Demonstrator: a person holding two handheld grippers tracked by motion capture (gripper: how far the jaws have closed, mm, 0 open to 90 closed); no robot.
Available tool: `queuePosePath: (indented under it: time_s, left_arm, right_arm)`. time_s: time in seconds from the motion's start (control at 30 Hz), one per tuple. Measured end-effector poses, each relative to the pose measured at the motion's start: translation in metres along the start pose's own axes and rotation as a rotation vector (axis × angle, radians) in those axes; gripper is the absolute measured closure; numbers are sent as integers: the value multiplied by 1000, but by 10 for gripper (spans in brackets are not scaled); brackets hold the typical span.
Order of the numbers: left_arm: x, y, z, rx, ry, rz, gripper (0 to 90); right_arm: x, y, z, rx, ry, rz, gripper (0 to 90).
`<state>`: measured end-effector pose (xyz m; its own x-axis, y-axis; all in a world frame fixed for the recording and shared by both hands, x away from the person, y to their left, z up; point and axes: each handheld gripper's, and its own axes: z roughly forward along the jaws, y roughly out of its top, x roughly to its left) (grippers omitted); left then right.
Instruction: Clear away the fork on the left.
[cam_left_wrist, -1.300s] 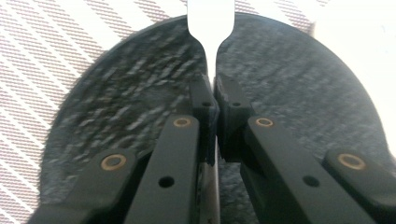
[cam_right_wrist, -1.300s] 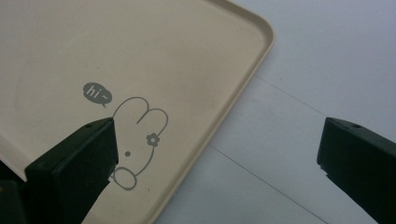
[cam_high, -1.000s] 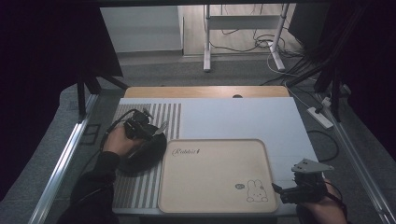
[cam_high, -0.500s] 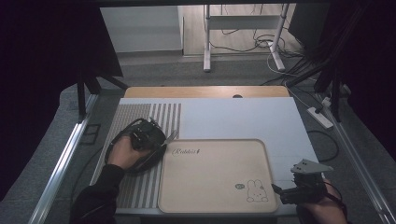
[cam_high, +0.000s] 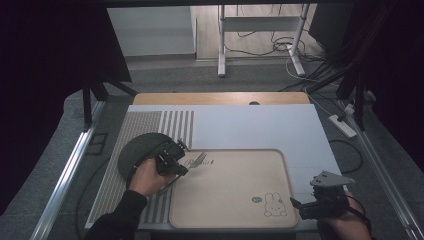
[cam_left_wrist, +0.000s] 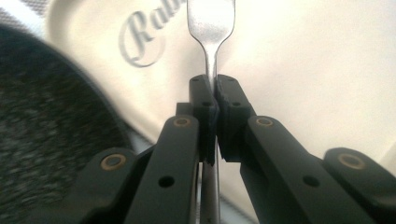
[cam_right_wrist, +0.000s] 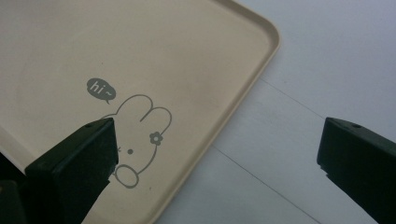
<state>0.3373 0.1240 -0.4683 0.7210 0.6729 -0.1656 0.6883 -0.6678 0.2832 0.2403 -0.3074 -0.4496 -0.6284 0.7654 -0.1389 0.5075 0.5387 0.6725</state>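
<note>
I have the fork (cam_left_wrist: 210, 28) pinched by its handle in my left gripper (cam_high: 176, 156), jaws pressed tight on the metal — its prongs reach out over the top-left corner of the beige tray (cam_high: 230, 220), just beside the dark round plate (cam_high: 136, 150). I judge this the carrying step: fork lifted, not yet laid. Next I must lower it flat onto the tray, then let go. My right gripper (cam_high: 320, 202) waits spread wide at the tray's near right corner — holding nothing.

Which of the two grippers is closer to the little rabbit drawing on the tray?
Right. The right gripper hangs open at the tray corner beside the rabbit drawing; the left gripper holds a fork at the far corner.
</note>
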Motion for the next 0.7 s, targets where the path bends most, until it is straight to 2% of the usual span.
queuePosePath:
  time_s: [0.3, 0.43, 0.53, 0.63, 0.7]
  left_arm:
    - [-25, 14, 16, 4, -47, 2, 860]
    - [-32, 20, 27, 11, -69, -10, 859]
    - [-36, 21, 37, 21, -66, -17, 858]
    - [-38, 20, 46, 33, -67, -1, 848]
    - [-40, 19, 46, 10, -72, 35, 828]
  right_arm:
    - [1, 1, 1, 7, -1, -8, 0]
    - [1, 1, 1, 7, 0, -8, 0]
    - [1, 1, 1, 8, 0, -11, 0]
    - [1, 1, 1, 8, 1, -13, 0]
    - [1, 1, 1, 6, 2, -16, 0]
